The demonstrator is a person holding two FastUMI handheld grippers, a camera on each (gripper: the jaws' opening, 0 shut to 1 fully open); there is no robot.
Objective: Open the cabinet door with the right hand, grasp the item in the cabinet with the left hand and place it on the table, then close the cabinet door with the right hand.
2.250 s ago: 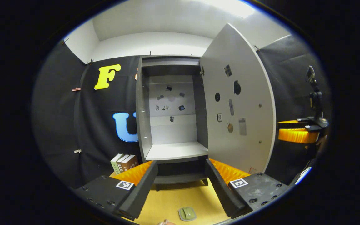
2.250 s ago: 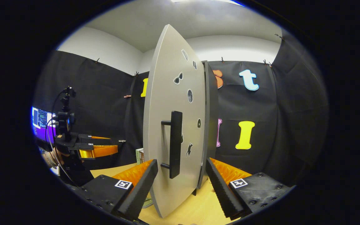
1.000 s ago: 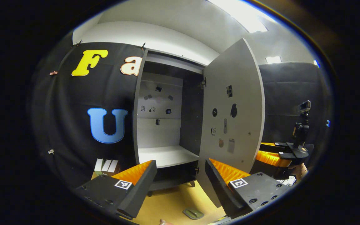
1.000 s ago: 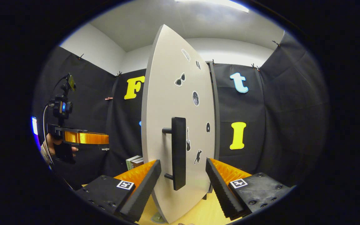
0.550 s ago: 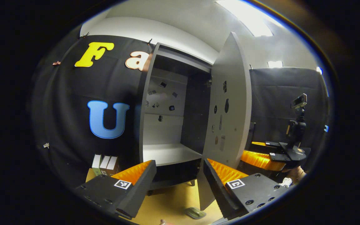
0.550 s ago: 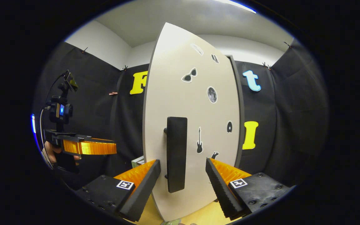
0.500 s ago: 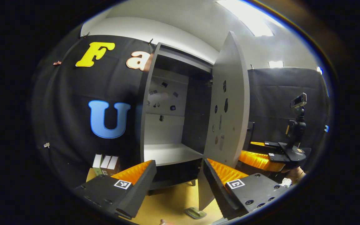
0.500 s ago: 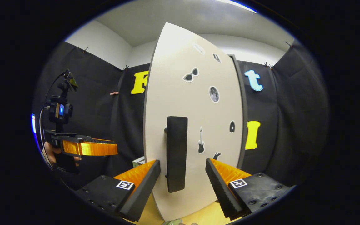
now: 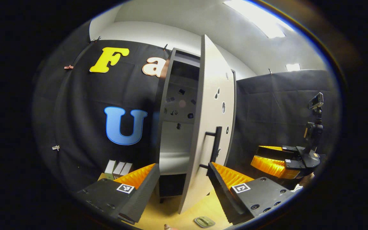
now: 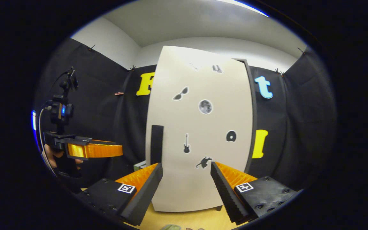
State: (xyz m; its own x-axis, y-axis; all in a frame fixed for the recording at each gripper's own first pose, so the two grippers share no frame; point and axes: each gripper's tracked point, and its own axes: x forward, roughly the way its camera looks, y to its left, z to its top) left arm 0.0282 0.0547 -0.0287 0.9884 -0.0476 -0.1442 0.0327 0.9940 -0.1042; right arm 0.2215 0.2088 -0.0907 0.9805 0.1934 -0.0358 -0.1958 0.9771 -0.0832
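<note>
A tall grey cabinet (image 9: 177,134) stands on a yellow table (image 9: 171,217) against the booth's black cloth wall. Its pale door (image 9: 209,127) is partly ajar: in the left gripper view it stands nearly edge-on, leaving a narrow slice of the interior and one pale shelf (image 9: 174,161) visible. In the right gripper view the door's outer face (image 10: 200,127) is seen almost flat on, dotted with small dark stickers, among them sunglasses, a moon, a guitar and a cat. A dark vertical handle (image 10: 157,143) sits near the door's left edge in that view, up and to the left of the right gripper (image 10: 186,188), whose two fingers are spread wide apart with nothing between them, close to the door's lower part. The left gripper (image 9: 182,191) is likewise spread wide and grips nothing, pointing at the cabinet's lower half. Further off in the right gripper view, the left gripper appears again at the left side, with part of a hand (image 10: 51,158) on its grip. The item, a small green flat object (image 9: 204,221), lies on the table in front of the cabinet, below the left gripper's fingers. A few books (image 9: 117,167) stand on the table left of the cabinet.
</note>
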